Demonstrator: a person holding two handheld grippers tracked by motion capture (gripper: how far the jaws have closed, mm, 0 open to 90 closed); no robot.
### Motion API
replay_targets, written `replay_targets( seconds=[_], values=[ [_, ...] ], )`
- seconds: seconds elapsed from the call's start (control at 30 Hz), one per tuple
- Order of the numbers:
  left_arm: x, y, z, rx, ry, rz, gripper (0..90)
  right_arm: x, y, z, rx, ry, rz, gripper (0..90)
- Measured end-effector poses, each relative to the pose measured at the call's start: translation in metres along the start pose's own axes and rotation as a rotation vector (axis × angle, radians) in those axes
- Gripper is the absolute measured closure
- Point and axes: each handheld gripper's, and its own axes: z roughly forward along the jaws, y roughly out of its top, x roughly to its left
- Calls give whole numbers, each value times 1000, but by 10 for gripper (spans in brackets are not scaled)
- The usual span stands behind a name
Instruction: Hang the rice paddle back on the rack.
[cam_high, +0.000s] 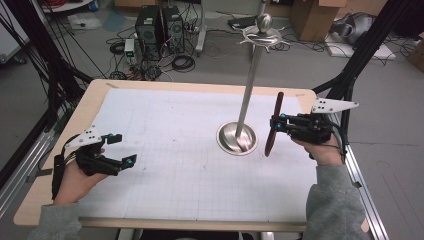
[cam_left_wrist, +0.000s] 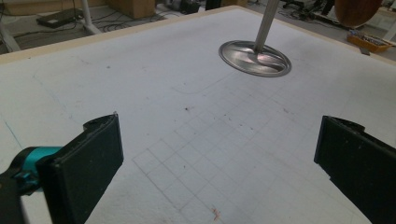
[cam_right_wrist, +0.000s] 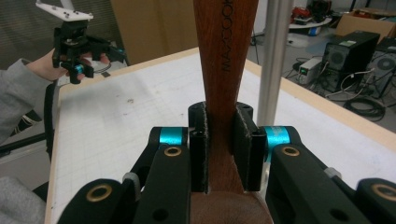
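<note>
The wooden utensil is smooth, reddish-brown wood with a soft sheen and stamped lettering. The stand is polished metal, its round base glossy and reflective, its pole brushed silver. A matt white gridded sheet, faintly rough and speckled, covers the pale wood table. The right tool is matt black plastic with teal metal accents and rough-edged pads.

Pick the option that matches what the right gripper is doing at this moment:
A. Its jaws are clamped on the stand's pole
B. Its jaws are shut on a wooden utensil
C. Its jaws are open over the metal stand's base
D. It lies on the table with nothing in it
B. The right gripper has its jaws closed on both sides of the wooden utensil, held off the table beside the metal stand.
</note>
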Motion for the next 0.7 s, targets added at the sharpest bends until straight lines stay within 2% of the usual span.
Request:
replay_targets(
  seconds=[0.43, 0.7],
  values=[
    [-1, -2, -9, -13, 11, -10, 18, -10, 30, -6, -25, -28, -23, 778],
    [-1, -3, -13, -15, 17, -11, 18, -14, 47, -10, -10, -39, -39, 778]
  ],
)
